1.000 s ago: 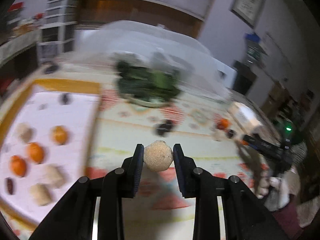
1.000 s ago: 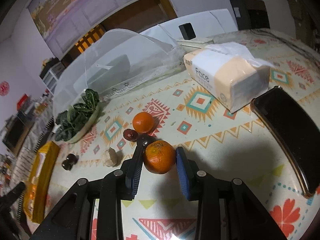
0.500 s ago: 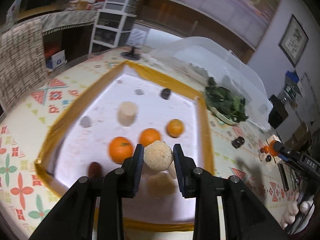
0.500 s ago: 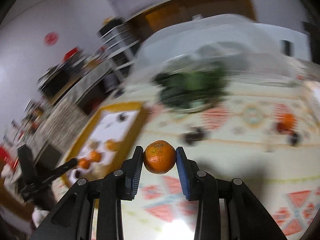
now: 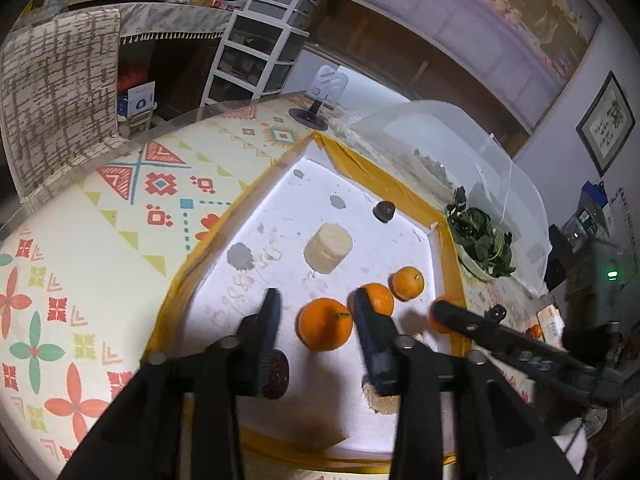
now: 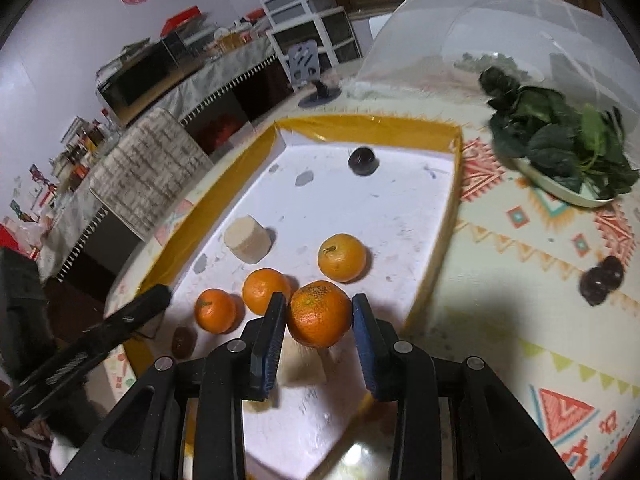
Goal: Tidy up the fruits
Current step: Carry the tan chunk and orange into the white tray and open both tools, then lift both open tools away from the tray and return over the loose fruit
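Note:
Over the white tray with a yellow rim (image 5: pixel 372 168) (image 6: pixel 376 124), my left gripper (image 5: pixel 317 300) has its jaws opening and nothing pressed between its pads. A rough beige ball (image 5: pixel 382 400) lies on the tray, half hidden under the right finger. An orange (image 5: pixel 325 324) rests on the tray beyond the gap. My right gripper (image 6: pixel 319 308) is shut on an orange (image 6: pixel 319 314) above the tray's near right part. Three oranges (image 6: pixel 342 257) (image 6: pixel 266 291) (image 6: pixel 215 310), a beige cylinder (image 6: pixel 248 238), a dark fruit (image 6: pixel 362 161) and a brown date (image 6: pixel 184 342) lie in the tray.
A plate of green leaves (image 6: pixel 560 148) stands right of the tray, with a clear food cover (image 6: pixel 480 32) behind it. Two dark fruits (image 6: pixel 602 280) lie on the patterned cloth. A tissue pack (image 5: pixel 552 322) and another orange (image 5: pixel 534 331) sit far right. A covered chair (image 5: pixel 56 92) stands beyond the table edge.
Both grippers swung from the patterned cloth to above the tray. The left jaws opened and let the beige ball drop onto the tray. The right gripper still carries its orange.

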